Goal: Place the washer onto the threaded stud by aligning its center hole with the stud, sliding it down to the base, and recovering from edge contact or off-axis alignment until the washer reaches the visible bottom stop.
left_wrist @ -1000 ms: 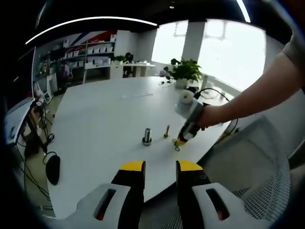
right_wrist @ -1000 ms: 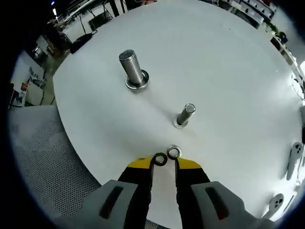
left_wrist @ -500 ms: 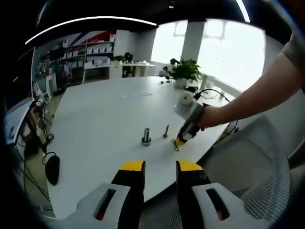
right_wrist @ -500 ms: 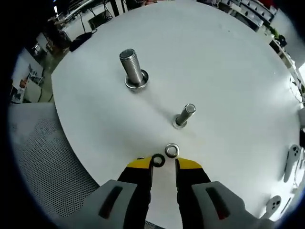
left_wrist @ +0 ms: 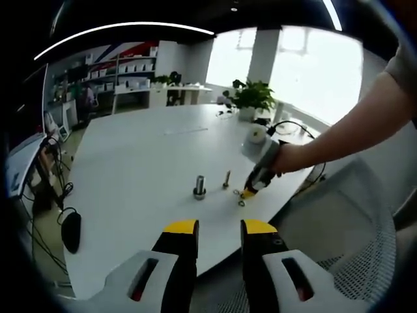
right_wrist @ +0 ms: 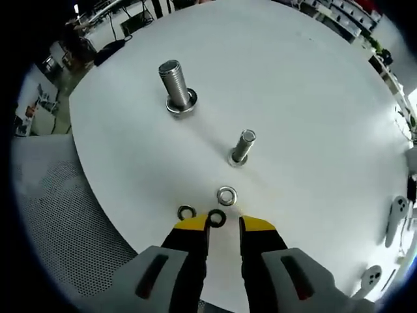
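On the white table (right_wrist: 313,98) there were two upright threaded studs, one thick (right_wrist: 174,88) and one thin (right_wrist: 242,147), and three washers: one silvery (right_wrist: 227,195), two darker (right_wrist: 186,212) (right_wrist: 216,218).

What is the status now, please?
Right tool open at dark washer, none held. Left tool open, back. Thin stud bare. Two more washers lie loose nearby.

Each tool is built alike: two black jaws capped with yellow pads, rising from pale grey housings that have dark slots showing red inside, as on the left tool (left_wrist: 219,229) and the right tool (right_wrist: 223,225). In the left gripper view, the right tool's grey body trails a black cable. The person's forearm (left_wrist: 352,130) is bare, with a short light-grey sleeve (left_wrist: 402,64) at its upper end.
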